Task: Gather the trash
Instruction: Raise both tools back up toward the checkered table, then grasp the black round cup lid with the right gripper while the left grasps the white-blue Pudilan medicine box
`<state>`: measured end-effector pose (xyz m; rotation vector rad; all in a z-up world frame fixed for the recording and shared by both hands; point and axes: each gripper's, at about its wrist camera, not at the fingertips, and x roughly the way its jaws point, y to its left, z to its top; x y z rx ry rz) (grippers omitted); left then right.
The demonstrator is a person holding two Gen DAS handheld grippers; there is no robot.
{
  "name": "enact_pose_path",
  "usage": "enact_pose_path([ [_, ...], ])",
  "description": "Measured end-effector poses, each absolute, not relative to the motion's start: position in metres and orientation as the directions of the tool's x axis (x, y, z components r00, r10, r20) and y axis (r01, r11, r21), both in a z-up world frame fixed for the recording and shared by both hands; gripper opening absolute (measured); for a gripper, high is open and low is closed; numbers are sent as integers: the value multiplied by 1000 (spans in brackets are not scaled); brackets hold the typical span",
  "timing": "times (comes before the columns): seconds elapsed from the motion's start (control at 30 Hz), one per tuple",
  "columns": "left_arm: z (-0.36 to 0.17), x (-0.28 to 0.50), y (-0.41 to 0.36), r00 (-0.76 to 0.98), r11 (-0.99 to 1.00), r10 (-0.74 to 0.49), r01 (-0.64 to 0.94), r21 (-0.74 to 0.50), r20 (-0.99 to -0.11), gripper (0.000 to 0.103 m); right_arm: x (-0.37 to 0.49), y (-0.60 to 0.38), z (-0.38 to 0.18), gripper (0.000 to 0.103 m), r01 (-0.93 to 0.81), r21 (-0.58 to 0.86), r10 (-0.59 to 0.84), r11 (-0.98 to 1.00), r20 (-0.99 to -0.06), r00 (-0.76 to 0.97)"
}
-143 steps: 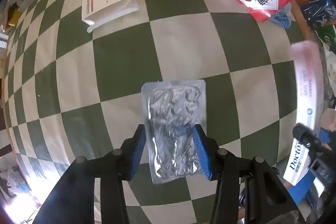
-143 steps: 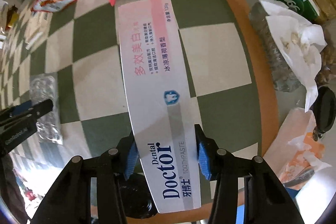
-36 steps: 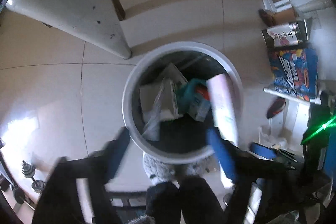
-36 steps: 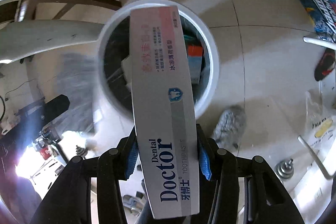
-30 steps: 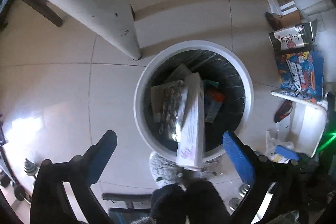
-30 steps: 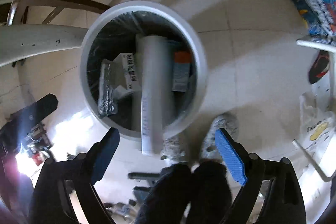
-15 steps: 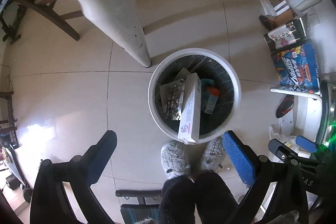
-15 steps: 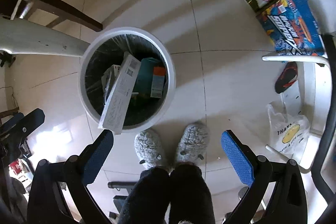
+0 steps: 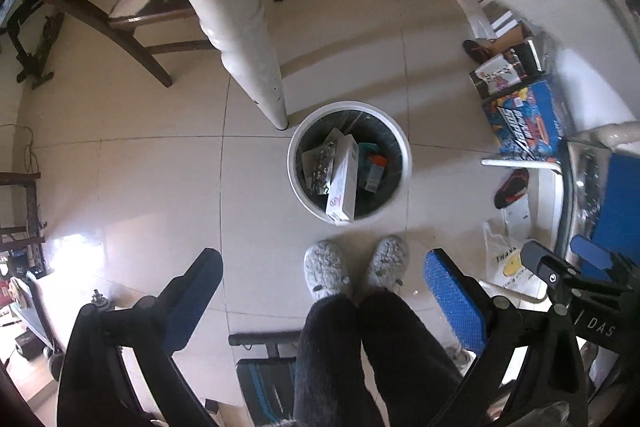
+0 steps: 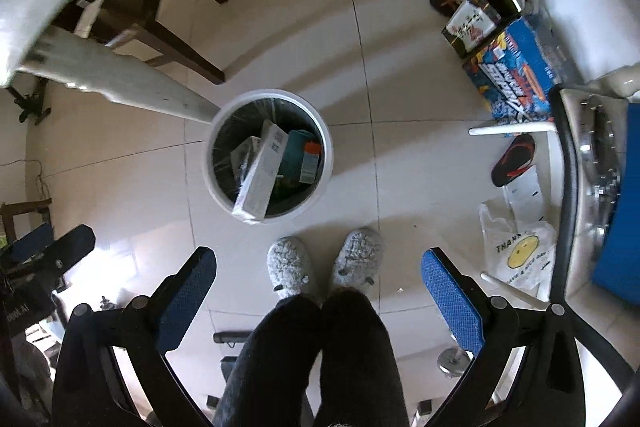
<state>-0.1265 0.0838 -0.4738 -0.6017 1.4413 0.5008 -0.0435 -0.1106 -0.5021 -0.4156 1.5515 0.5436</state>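
Observation:
A round white trash bin [image 9: 405, 163] [image 10: 326, 163] with a dark liner stands on the tiled floor below me. Inside lie the long white toothpaste box [image 9: 343, 179] [image 10: 262, 169], its lower end resting on the rim, the silver blister pack [image 9: 322, 169] beside it, and a teal and orange carton [image 9: 372, 169] [image 10: 306, 157]. My left gripper [image 9: 326, 303] is open and empty, high above the floor. My right gripper [image 10: 320, 297] is also open and empty; its tip [image 9: 560, 277] shows at the right of the left wrist view.
A person's grey slippers [image 9: 326, 273] [image 10: 356, 261] and dark trousers stand just in front of the bin. A white table leg [image 9: 248, 43] and dark wooden chair [image 10: 160, 15] are behind it. Boxes [image 9: 524, 123], a sandal [image 10: 514, 159] and a plastic bag [image 10: 520, 259] crowd the right.
Both grippers let go over the bin: the blister pack and then the toothpaste box dropped in. Since then both open grippers have risen, and the bin looks smaller.

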Motion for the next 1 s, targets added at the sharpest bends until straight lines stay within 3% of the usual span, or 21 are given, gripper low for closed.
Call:
enact_pose_path([
  [0.23,-404,-138,78,103,777,-14,-625,-76,-995,103,-60,-115,-417,103,-582,110,97,806,-994,-54],
  [0.53,-302,-113,89,210,780,151,-625,-14,-966,103,-30,-118,-302,103,-507,213,234,835,-972,-24],
  [0.8,-253,-30,101,294,780,242,-626,5,-925,103,55,-154,-231,103,-353,243,295,903,-950,101],
  [1.0,-262,82,94,256,823,236,-566,52,-937,103,165,-214,-232,103,-155,222,248,963,-952,178],
])
